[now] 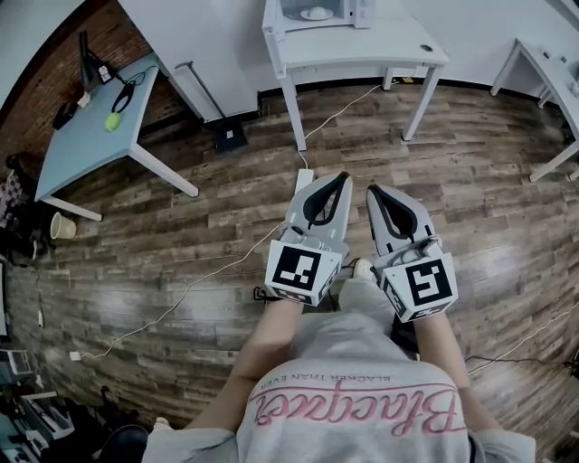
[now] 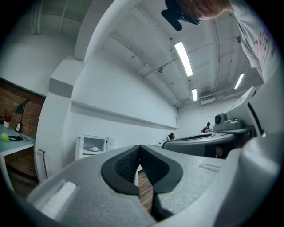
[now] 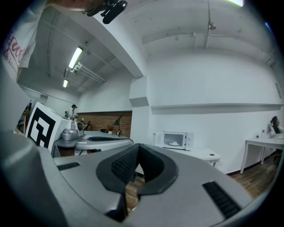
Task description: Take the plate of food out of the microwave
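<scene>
A white microwave (image 1: 317, 13) stands far off on a white table (image 1: 362, 50), with a white plate of food (image 1: 316, 14) visible through its window. It also shows small in the left gripper view, microwave (image 2: 94, 145), and in the right gripper view, microwave (image 3: 175, 140) with the plate (image 3: 175, 143) inside. Both grippers are held close to the person's body above the wooden floor, well short of the table. My left gripper (image 1: 341, 178) (image 2: 139, 147) is shut and holds nothing. My right gripper (image 1: 373, 192) (image 3: 138, 145) is shut and holds nothing too.
A power strip (image 1: 304, 177) with a cable lies on the floor just ahead of the grippers. A grey-blue desk (image 1: 99, 136) with a green object (image 1: 112, 121) stands at the left, another white table (image 1: 554, 77) at the right. A paper cup (image 1: 61, 225) sits on the floor.
</scene>
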`<state>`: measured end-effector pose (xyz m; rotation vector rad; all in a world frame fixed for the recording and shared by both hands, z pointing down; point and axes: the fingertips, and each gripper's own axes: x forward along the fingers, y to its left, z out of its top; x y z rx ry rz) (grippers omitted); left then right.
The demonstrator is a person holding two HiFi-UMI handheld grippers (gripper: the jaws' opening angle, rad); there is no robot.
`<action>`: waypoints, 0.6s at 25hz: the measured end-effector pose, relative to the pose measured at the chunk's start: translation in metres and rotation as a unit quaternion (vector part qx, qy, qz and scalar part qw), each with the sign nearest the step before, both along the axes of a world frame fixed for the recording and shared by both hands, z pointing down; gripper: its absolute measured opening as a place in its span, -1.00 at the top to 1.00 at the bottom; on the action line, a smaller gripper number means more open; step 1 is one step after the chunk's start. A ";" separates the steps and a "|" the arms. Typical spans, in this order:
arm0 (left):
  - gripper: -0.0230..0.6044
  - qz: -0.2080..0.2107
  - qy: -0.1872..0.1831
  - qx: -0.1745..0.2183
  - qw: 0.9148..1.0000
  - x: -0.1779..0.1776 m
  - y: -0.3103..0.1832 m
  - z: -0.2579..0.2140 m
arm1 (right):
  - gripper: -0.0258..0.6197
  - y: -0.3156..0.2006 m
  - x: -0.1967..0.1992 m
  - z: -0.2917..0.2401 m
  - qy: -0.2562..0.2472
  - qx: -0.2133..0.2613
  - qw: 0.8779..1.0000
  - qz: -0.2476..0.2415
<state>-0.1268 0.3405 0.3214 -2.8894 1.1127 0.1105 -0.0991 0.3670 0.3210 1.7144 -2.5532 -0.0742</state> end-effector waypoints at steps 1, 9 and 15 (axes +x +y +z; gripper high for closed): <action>0.91 0.001 -0.001 0.000 1.000 0.004 -0.005 0.000 | 0.89 -0.005 0.003 -0.001 -0.005 0.000 1.000 -0.004; 0.91 0.007 -0.004 0.003 1.000 0.037 -0.044 -0.006 | 0.89 -0.048 0.032 -0.008 0.001 0.004 1.000 -0.012; 0.91 0.004 -0.005 -0.002 1.000 0.063 -0.074 -0.006 | 0.89 -0.077 0.056 -0.006 0.010 0.001 1.000 -0.018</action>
